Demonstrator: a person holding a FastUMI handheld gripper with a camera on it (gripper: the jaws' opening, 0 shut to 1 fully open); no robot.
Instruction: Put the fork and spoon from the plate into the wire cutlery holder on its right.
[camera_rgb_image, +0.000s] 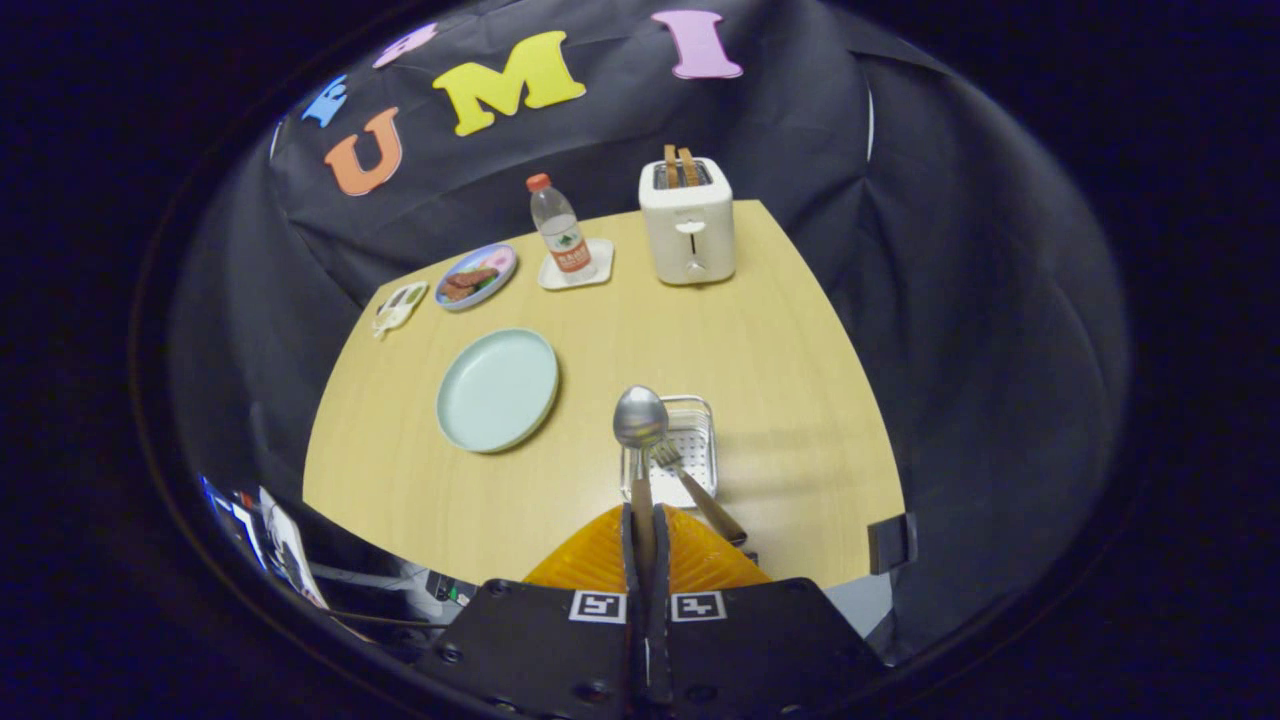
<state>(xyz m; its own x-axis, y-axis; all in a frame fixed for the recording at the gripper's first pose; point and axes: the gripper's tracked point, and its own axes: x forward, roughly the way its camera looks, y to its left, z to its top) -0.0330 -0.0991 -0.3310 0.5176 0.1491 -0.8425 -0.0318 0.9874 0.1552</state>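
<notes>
My gripper (643, 525) is shut on the wooden handle of the spoon (640, 420), whose metal bowl points away from me above the wire cutlery holder (692, 440). The fork (690, 480) lies slanted in the holder, tines inside and its wooden handle sticking out over the near rim, just right of my fingers. The pale green plate (497, 390) lies left of the holder with nothing on it.
At the back of the wooden table (780, 340) stand a white toaster (688, 228) with toast in it, a water bottle (560, 232) on a white coaster, a small plate of food (476, 276) and a small flat item (400, 304).
</notes>
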